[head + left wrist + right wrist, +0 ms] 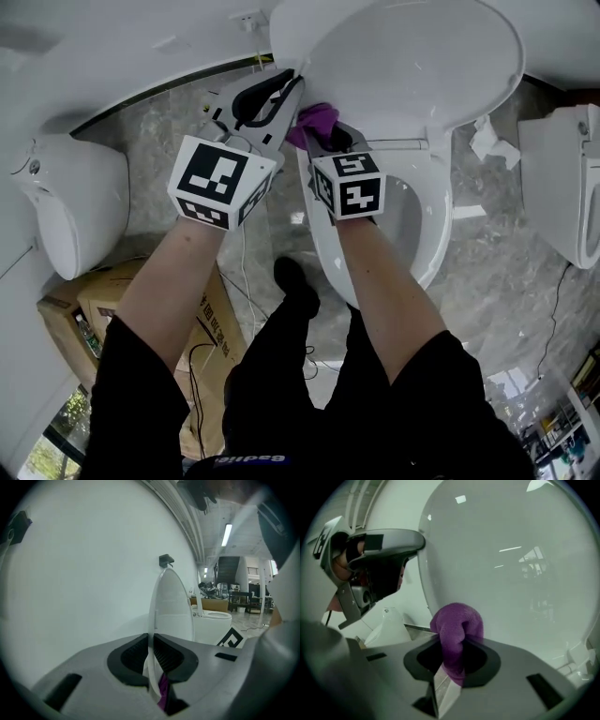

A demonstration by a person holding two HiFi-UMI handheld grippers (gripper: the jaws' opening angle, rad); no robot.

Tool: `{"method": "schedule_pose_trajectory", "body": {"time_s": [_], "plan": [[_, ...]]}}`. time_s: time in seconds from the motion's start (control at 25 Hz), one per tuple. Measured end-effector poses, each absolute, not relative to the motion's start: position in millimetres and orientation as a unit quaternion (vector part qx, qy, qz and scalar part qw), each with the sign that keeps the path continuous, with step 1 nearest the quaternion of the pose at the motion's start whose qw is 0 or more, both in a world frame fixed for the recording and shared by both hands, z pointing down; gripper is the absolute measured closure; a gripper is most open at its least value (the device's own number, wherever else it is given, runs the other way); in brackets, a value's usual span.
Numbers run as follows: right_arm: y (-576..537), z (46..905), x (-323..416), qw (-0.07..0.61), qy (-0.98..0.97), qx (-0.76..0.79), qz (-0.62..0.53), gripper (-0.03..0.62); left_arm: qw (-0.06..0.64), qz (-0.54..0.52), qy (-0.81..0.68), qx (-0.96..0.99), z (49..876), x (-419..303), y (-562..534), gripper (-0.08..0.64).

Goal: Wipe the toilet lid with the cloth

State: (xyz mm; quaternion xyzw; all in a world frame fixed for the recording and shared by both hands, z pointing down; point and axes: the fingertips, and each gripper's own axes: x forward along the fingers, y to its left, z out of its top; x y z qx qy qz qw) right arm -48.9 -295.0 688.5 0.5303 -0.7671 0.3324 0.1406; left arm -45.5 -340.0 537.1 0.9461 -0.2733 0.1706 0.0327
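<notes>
While my left tool (289, 82) pinches the raised toilet lid (412, 66) by its nine-o'clock edge to steady it, my right tool (323, 139) grips the purple cloth (317, 119), bunched forward so it can rub the lid's inner face near that edge.

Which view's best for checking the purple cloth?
Right gripper view: the cloth sits bunched between its jaws, large and sharp, in front of the lid. Head view shows only a small tuft of cloth; left gripper view just a sliver behind the lid's edge.
</notes>
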Motion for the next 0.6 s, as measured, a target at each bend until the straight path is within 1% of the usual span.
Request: {"method": "schedule_pose_trajectory", "body": {"time_s": [0.2,0.36,0.6], "plan": [[-266,646,-34,0.136,-0.769,0.534,0.324,0.514,0.038,0.191,-0.271,0.943,538,-47,-336,0.514],[-219,617,10,0.150,-0.755,0.556,0.315,0.514,0.039,0.205,-0.261,0.943,538,-49,-327,0.514],[-146,569,74,0.148,-0.720,0.599,0.318,0.514,0.032,0.235,-0.226,0.945,533,-52,-290,0.514]]}}
